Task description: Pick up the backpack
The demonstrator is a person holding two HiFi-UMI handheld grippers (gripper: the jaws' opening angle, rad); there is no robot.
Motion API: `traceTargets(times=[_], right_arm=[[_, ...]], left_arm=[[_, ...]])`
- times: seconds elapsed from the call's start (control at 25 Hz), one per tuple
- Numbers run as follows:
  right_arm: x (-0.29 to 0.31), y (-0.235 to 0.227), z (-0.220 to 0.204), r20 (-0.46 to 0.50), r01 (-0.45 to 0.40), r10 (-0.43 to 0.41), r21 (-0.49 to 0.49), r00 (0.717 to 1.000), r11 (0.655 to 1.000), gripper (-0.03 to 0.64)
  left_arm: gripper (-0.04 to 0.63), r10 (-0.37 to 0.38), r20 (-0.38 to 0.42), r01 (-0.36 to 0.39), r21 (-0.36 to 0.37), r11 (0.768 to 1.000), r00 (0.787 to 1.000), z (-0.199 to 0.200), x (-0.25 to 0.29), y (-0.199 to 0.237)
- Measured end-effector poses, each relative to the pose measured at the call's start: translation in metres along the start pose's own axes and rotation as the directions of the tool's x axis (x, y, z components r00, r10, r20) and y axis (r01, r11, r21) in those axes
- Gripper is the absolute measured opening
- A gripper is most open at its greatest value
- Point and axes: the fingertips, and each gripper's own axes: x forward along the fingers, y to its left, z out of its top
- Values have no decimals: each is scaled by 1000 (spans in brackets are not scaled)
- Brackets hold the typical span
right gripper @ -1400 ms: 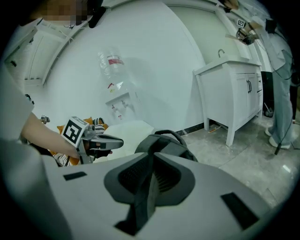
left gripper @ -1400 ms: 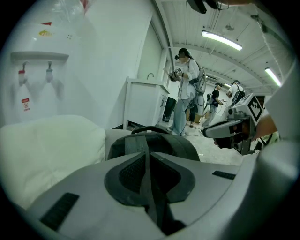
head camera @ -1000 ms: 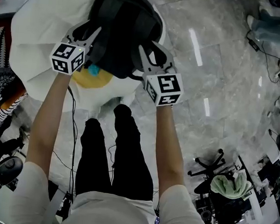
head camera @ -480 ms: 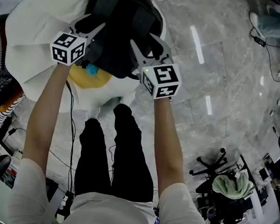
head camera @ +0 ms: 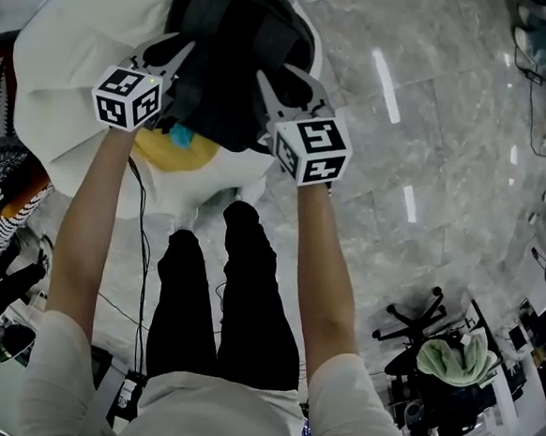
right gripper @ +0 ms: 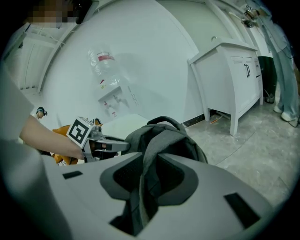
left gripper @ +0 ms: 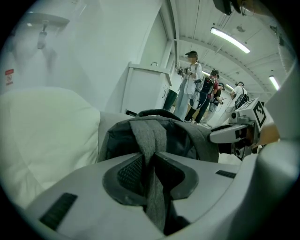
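The left tongs (left gripper: pixel 149 164) have just been closing and now pinch a grey woven shoulder strap (left gripper: pixel 148 133) between their ribbed pads. The strap runs up out of the narrow gap and over the top of the dark grey fabric backpack (left gripper: pixel 187 138), which sits just ahead of the tips. The right tongs (right gripper: pixel 150 176) have likewise just been closing. Their jaws stand a little wider, pressed on the other grey strap (right gripper: pixel 157 140), which bunches thickly between the pads and hangs down behind them.

In the head view the two tongs point away from the person, side by side. The backpack lies between and beyond their tips, its rounded top farthest from them. Under it, and out to the left of the left tongs, spreads a white padded quilt (head camera: pixel 79 47). The pack appears to rest on this, though no view shows its underside. A soft yellow cushion-like thing with a blue patch (head camera: pixel 165 154) lies just beneath the left tongs, on the person's side. To the right of the right tongs is polished grey stone floor (head camera: pixel 430 131), and beyond them, past the pack, stands a white cabinet on legs (right gripper: pixel 234 79). Far beyond the left tongs, several people (left gripper: pixel 194 89) stand in a bright corridor.
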Motion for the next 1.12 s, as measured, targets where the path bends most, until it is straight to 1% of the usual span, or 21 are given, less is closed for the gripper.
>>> traceTargets(times=[0.04, 0.24, 0.4, 0.72, 0.88, 1.12], right_arm=[[-1, -1, 1, 2, 6, -6, 1, 1000, 1000, 91], [-9, 4, 11, 15, 10, -10, 11, 1000, 1000, 73], [-18, 15, 18, 17, 11, -11, 13, 1000, 1000, 71], [-38, 40, 20, 9, 14, -14, 22, 1000, 1000, 71], [-50, 56, 21, -1, 21, -21, 15, 1000, 1000, 71], [-65, 77, 23, -2, 24, -23, 51, 1000, 998, 68]], left_arm=[[73, 0, 3, 0, 0, 1000, 1000, 2, -1, -1], [56, -3, 16, 3, 9, 1000, 1000, 13, -13, -8], [38, -6, 29, 5, 6, 1000, 1000, 20, -28, -13], [34, -16, 58, 17, -6, 1000, 998, 30, -62, -28], [34, -24, 57, 25, -10, 1000, 998, 30, -82, -36], [34, -43, 62, 44, -14, 999, 997, 30, -109, -46]])
